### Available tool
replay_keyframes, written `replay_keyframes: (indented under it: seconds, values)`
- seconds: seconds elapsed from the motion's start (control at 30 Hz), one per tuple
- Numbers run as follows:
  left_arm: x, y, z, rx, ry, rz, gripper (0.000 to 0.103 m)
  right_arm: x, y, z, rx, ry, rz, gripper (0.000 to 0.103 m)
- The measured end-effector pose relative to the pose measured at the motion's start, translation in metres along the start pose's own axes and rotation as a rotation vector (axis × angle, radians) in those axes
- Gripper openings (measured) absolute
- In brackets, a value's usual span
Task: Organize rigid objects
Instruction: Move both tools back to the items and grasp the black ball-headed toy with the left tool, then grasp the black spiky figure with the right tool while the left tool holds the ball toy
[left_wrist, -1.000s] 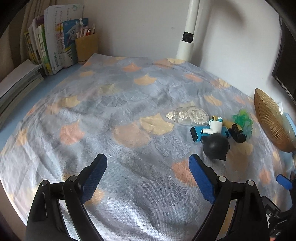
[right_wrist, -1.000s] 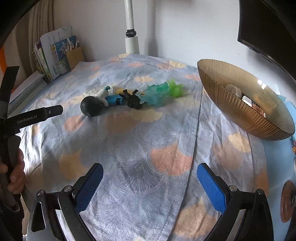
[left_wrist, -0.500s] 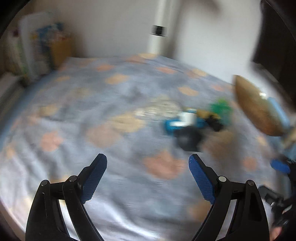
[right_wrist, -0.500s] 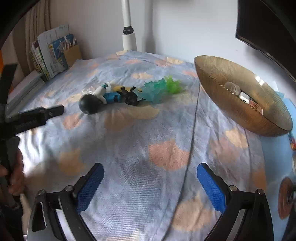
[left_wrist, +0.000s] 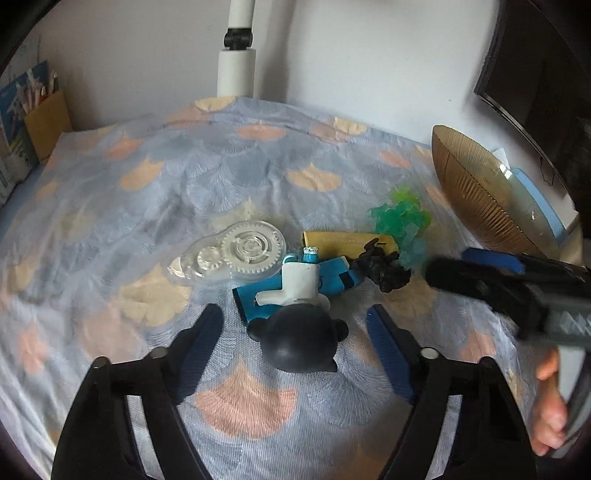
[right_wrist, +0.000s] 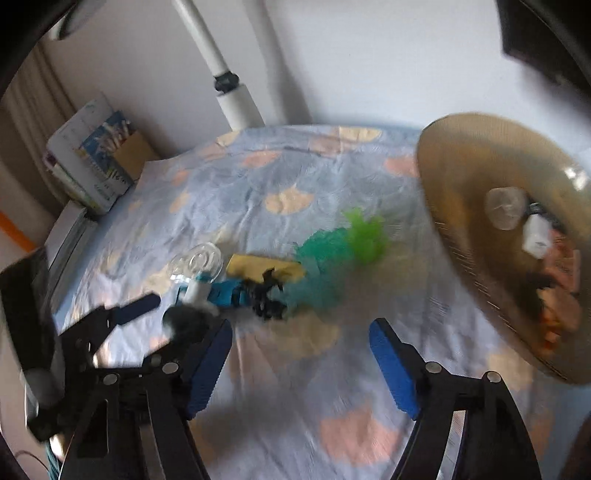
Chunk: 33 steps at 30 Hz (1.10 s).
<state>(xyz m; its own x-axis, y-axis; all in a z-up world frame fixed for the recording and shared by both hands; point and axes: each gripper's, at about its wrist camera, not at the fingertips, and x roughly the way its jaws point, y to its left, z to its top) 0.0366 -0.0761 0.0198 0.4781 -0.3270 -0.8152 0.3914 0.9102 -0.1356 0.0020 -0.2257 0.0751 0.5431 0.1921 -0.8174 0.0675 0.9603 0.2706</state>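
A heap of small objects lies on the patterned cloth (left_wrist: 147, 206): a black round-headed figure (left_wrist: 299, 339) with a white body (left_wrist: 299, 280), a blue block (left_wrist: 288, 291), a clear gear-shaped case (left_wrist: 236, 254), a yellow bar (left_wrist: 343, 242), a black spiky toy (left_wrist: 384, 266) and a green tuft (left_wrist: 402, 218). My left gripper (left_wrist: 295, 354) is open, its fingers on either side of the black figure's head. My right gripper (right_wrist: 299, 365) is open and empty, near the green tuft (right_wrist: 343, 254) and black toy (right_wrist: 267, 299). It shows in the left wrist view (left_wrist: 491, 269).
A ribbed amber bowl (right_wrist: 454, 177) at the right holds several small items. A white lamp pole (left_wrist: 236, 62) stands at the back. Books and a pencil box (right_wrist: 107, 162) stand at the back left. A dark screen (left_wrist: 535, 74) hangs at the right.
Both grippers have moved forward toward the heap. The left one now straddles the black figure. The right one has come close beside the heap and swung toward the bowl.
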Motion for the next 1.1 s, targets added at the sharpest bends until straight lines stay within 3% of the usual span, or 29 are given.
replay_keyframes:
  seconds: [0.17, 0.27, 0.3, 0.33, 0.57, 0.7, 0.87, 0.93, 1.0, 1.03, 1.07, 1.1]
  values:
    - [0.000, 0.007, -0.002, -0.026, -0.018, -0.044, 0.056, 0.028, -0.009, 0.019, 0.085, 0.013, 0.006, 0.075]
    - [-0.002, 0.008, -0.004, -0.026, -0.026, -0.067, 0.048, 0.041, -0.015, 0.020, 0.115, 0.040, 0.026, 0.066]
    - [-0.004, 0.008, -0.004, -0.034, -0.033, -0.068, 0.044, 0.040, -0.014, 0.019, 0.105, 0.020, 0.017, 0.059]
    - [-0.006, 0.009, -0.004, -0.044, -0.037, -0.074, 0.042, 0.039, -0.012, 0.018, 0.091, 0.006, 0.010, 0.044]
    - [-0.028, 0.010, -0.018, -0.067, -0.062, -0.121, 0.028, 0.024, -0.018, 0.005, 0.097, -0.013, 0.027, 0.039]
    - [-0.042, 0.011, -0.034, -0.070, -0.054, -0.146, 0.028, -0.009, -0.015, -0.015, 0.046, -0.071, 0.015, 0.039]
    - [-0.051, 0.011, -0.049, -0.064, -0.039, -0.142, 0.028, -0.029, -0.008, -0.042, 0.000, -0.060, 0.047, 0.039]
    - [-0.052, 0.010, -0.048, -0.059, -0.042, -0.134, 0.035, -0.032, 0.002, -0.051, -0.053, -0.046, 0.048, 0.039]
    - [-0.049, 0.014, -0.040, -0.075, -0.043, -0.097, 0.063, -0.030, 0.013, -0.058, -0.109, -0.019, 0.045, 0.039]
    - [-0.047, 0.016, -0.037, -0.087, -0.046, -0.086, 0.085, -0.028, 0.017, -0.060, -0.127, -0.007, 0.044, 0.042]
    - [-0.045, 0.018, -0.034, -0.105, -0.061, -0.075, 0.090, -0.025, 0.022, -0.060, -0.144, 0.004, 0.041, 0.046]
    - [-0.043, 0.020, -0.030, -0.113, -0.077, -0.071, 0.090, -0.022, 0.027, -0.056, -0.163, 0.009, 0.029, 0.062]
